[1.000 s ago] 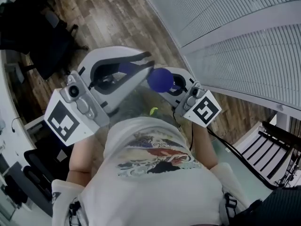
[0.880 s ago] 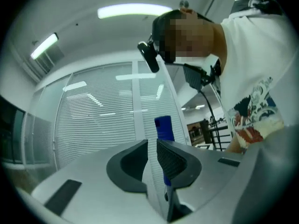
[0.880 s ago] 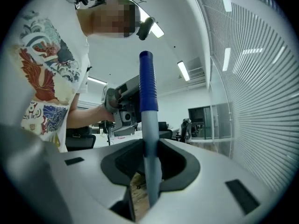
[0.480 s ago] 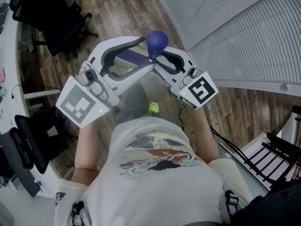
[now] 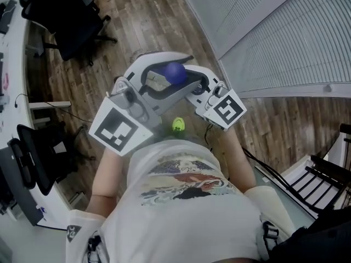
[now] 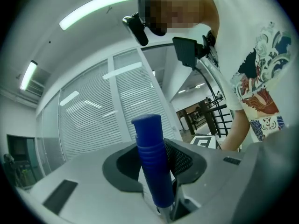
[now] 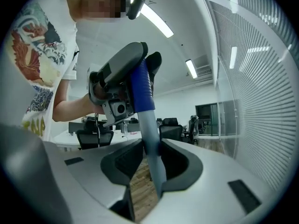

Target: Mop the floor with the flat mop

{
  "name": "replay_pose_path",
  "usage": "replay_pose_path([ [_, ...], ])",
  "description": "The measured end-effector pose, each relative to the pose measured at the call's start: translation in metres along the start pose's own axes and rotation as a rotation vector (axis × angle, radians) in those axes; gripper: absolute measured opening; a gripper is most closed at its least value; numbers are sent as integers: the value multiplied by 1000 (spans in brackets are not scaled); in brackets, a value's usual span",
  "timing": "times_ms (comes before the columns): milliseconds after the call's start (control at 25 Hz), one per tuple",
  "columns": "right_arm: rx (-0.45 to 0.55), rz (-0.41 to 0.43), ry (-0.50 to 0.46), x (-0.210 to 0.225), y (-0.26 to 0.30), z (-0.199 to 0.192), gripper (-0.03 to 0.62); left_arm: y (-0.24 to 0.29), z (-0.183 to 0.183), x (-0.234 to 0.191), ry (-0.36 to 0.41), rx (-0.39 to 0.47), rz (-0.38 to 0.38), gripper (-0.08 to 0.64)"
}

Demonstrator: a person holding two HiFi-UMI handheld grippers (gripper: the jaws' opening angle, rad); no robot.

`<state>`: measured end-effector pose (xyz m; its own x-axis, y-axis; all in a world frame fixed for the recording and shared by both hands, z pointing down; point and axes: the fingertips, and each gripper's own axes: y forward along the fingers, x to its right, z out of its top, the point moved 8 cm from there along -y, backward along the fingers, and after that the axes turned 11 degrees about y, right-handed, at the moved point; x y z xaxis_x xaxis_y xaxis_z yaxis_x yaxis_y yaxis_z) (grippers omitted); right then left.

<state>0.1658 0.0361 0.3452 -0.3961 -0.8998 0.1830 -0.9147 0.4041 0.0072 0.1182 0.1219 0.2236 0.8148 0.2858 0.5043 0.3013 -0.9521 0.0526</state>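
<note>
The flat mop's handle stands upright in front of the person, its blue grip (image 5: 174, 73) at the top. My left gripper (image 5: 184, 73) is around that blue grip (image 6: 152, 157). Its jaws have just been closing, and the pads sit against the grip on both sides. My right gripper (image 5: 192, 86) is shut lower down on the grey pole (image 7: 152, 148), just under the blue grip (image 7: 141, 94). The right gripper view looks up at the left gripper (image 7: 119, 83). A small yellow-green piece (image 5: 178, 126) shows below the grippers. The mop head is hidden.
Wooden floor (image 5: 109, 53) runs ahead. Black office chairs (image 5: 71, 21) and a white desk (image 5: 11, 64) stand at the left. A glass wall with slatted blinds (image 5: 274, 32) runs along the right. A black metal frame (image 5: 323, 174) stands at the lower right.
The left gripper has swung in across the view and come round the blue grip. Both grippers and the handle top have shifted over the floor, now closer together.
</note>
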Motion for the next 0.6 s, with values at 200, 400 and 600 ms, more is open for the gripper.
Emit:
replay_pose_path([
  [200, -25, -2, 139, -41, -11, -23, 124, -32, 9, 39, -16, 52, -31, 130],
  [400, 28, -21, 357, -96, -38, -56, 159, -59, 23, 99, 33, 133, -154, 114],
  [600, -33, -69, 384, -148, -56, -84, 164, -95, 24, 146, 22, 167, -239, 110],
])
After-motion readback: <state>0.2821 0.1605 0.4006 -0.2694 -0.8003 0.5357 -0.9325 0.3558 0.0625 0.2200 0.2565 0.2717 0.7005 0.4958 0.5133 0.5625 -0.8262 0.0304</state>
